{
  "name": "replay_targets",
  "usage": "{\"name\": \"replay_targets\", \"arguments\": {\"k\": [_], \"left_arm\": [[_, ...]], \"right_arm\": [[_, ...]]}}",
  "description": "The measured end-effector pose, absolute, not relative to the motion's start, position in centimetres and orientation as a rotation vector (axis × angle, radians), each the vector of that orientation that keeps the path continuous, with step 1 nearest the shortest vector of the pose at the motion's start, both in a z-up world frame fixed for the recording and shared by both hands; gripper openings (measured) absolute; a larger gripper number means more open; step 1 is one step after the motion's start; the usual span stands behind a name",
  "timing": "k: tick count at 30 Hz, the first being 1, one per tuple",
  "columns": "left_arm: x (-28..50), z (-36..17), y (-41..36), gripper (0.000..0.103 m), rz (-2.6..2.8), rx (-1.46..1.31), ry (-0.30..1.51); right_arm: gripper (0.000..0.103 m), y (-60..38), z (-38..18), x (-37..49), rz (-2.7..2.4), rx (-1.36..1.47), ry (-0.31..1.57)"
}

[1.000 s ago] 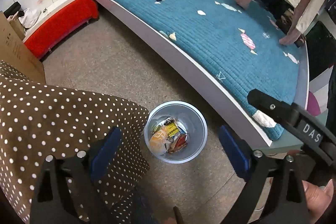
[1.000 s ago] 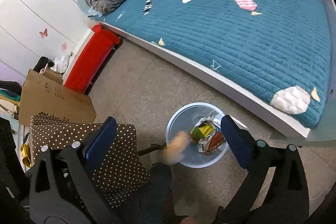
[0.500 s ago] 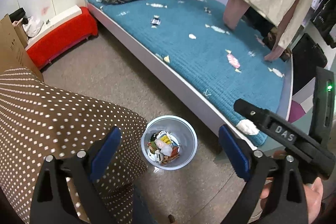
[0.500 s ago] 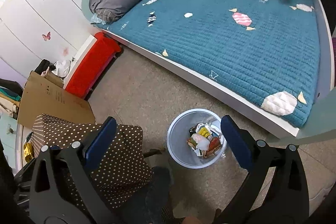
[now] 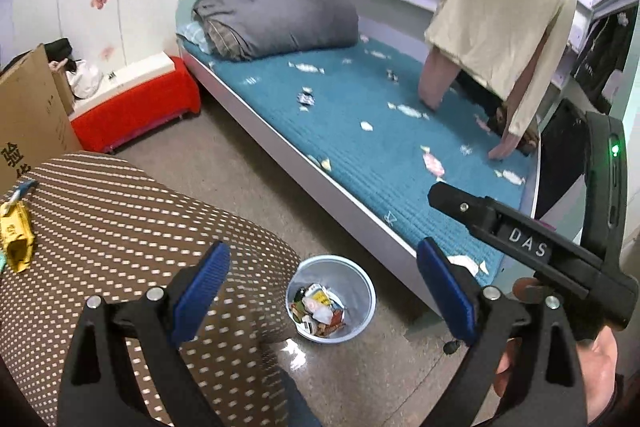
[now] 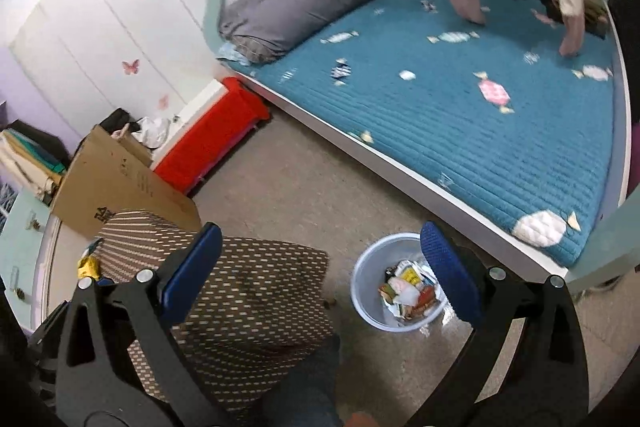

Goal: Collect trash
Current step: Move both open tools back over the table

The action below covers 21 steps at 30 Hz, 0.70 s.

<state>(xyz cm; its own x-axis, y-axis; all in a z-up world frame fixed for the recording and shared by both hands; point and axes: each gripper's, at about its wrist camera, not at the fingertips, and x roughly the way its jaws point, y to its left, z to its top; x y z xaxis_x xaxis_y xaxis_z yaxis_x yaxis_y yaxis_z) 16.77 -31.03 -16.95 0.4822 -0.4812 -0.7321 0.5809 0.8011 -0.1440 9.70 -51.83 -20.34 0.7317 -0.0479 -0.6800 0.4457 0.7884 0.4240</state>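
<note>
Left gripper [image 5: 320, 283] jaws released, empty, above floor. Right gripper [image 6: 320, 267] jaws released, empty. Waste bin [image 5: 360, 275] on floor between polka-dot tabletop [image 5: 120, 211] and bed [image 5: 380, 155], holds crumpled wrappers [image 5: 318, 311]. Yellow wrapper [image 5: 16, 235] lies on tabletop, far left edge. Cardboard box [image 6: 116, 187] behind tabletop.

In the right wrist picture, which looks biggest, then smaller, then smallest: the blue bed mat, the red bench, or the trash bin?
1. Blue bed mat, by far.
2. Red bench.
3. Trash bin. It looks only slightly smaller than the bench, and it sits nearer the camera, so that order is unsure.
</note>
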Motion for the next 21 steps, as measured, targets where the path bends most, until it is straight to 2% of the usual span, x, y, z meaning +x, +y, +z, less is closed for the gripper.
{"name": "replay_targets", "arguments": {"k": [21], "left_arm": [[16.1,-12.5,-12.0,0.093,-0.413,-0.004,0.698]], "right_arm": [[0.097,-35.4,-13.6,14.7,-0.008,0.38,0.7]]}}
